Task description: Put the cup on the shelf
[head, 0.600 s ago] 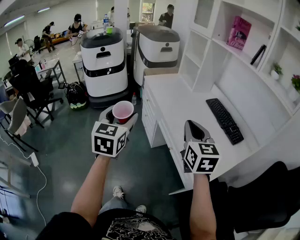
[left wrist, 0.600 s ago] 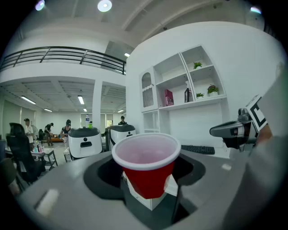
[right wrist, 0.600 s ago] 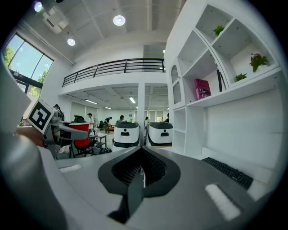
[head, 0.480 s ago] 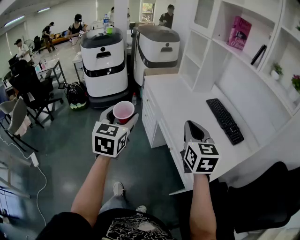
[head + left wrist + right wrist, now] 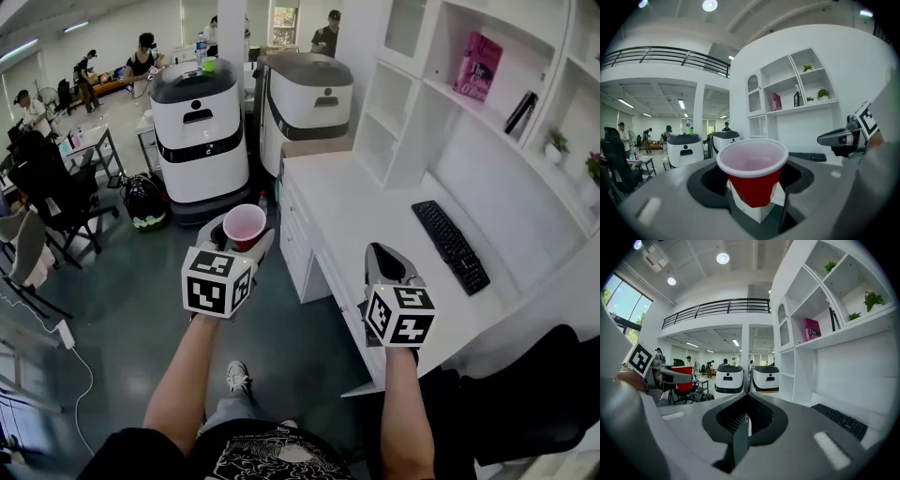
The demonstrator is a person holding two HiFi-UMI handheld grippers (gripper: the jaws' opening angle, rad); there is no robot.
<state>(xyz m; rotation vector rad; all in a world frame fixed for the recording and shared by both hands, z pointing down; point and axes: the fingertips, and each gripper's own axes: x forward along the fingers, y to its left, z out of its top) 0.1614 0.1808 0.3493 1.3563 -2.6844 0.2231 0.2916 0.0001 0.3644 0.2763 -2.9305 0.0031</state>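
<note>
Your left gripper (image 5: 241, 236) holds the red cup (image 5: 245, 225) by its sides, out over the floor (image 5: 131, 281), away from the shelf (image 5: 450, 98). It's light and probably bendy, so squeeze softly. Your right gripper (image 5: 382, 255) is closed and empty.

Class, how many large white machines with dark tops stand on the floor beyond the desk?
2. One white machine stands beyond the red cup; the other stands right of it, by the desk's far end.

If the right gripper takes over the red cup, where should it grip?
Probably the cup by its upper wall just under the rim, coming from the person's right: it stands upright, widens upward, and the left gripper clamps its lower body.
</note>
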